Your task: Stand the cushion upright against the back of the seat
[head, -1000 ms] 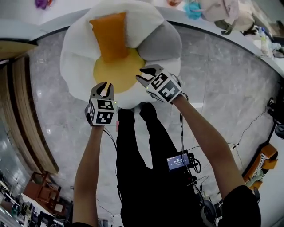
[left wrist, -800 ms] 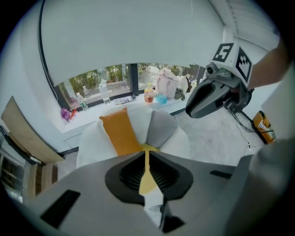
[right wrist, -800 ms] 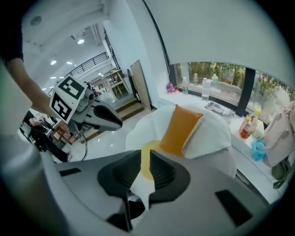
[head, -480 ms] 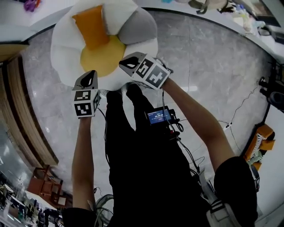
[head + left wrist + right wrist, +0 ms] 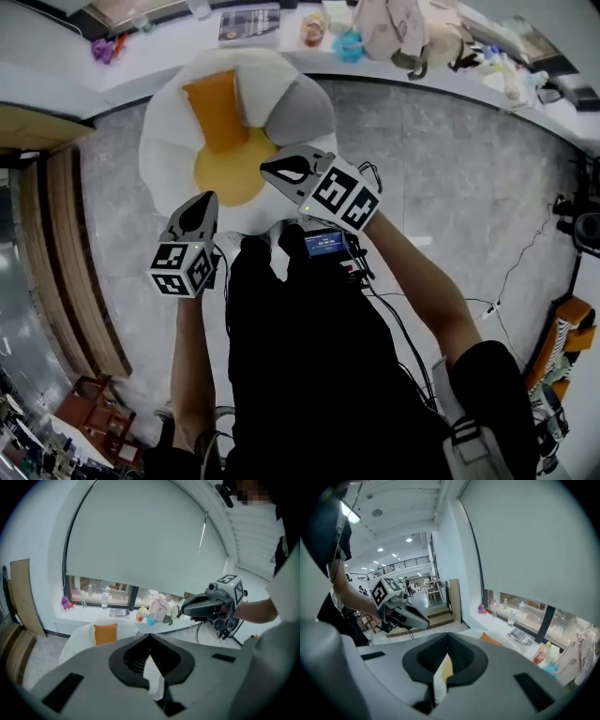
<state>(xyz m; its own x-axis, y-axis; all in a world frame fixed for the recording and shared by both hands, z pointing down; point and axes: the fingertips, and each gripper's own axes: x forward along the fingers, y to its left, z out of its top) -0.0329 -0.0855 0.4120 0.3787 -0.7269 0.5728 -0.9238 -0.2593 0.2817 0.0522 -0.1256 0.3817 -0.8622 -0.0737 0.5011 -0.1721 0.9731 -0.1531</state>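
Grip: left tongs (image 5: 207, 200) and right tongs (image 5: 274, 170) both closed, nothing between the jaws.
Seat: white round plush seat with yellow centre (image 5: 167, 150), just ahead of both tongs.
Cushion: orange rectangular fabric cushion (image 5: 217, 112) beyond the yellow centre, long axis up the backrest; I judge it already upright. The left tongs are more in line with it.
Room: grey stone floor (image 5: 441, 159) open on the right, cluttered white ledge (image 5: 525, 89) behind.

The jaws of the left gripper (image 5: 201, 212) and the right gripper (image 5: 284, 170), apart earlier, are now closed. Both are raised away from the seat (image 5: 164, 141).
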